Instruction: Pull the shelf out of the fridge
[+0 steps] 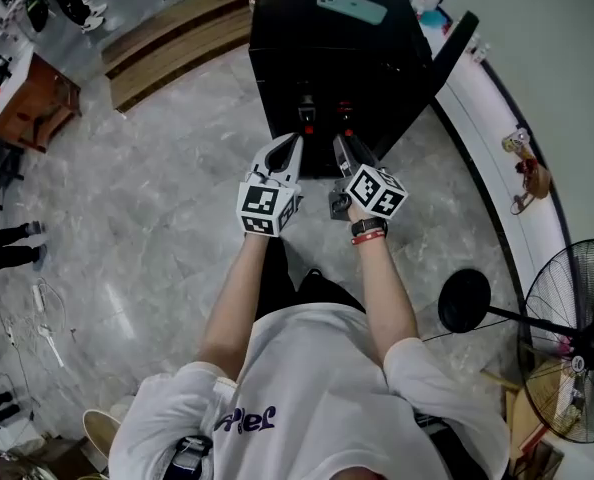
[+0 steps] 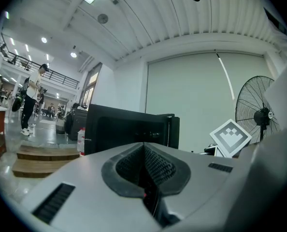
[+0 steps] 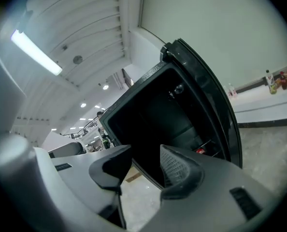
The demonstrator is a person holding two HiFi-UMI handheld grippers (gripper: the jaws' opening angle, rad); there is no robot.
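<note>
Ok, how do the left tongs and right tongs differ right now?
The left tongs are shut, no gap; the right tongs stand open. The left tongs sit level; the right tongs are rolled, so the fridge looks tilted in their view. Both are empty and point at the open fridge.

We read no clear text; purple lettering (image 1: 245,420) on the person's white T-shirt (image 1: 327,368) is illegible.
</note>
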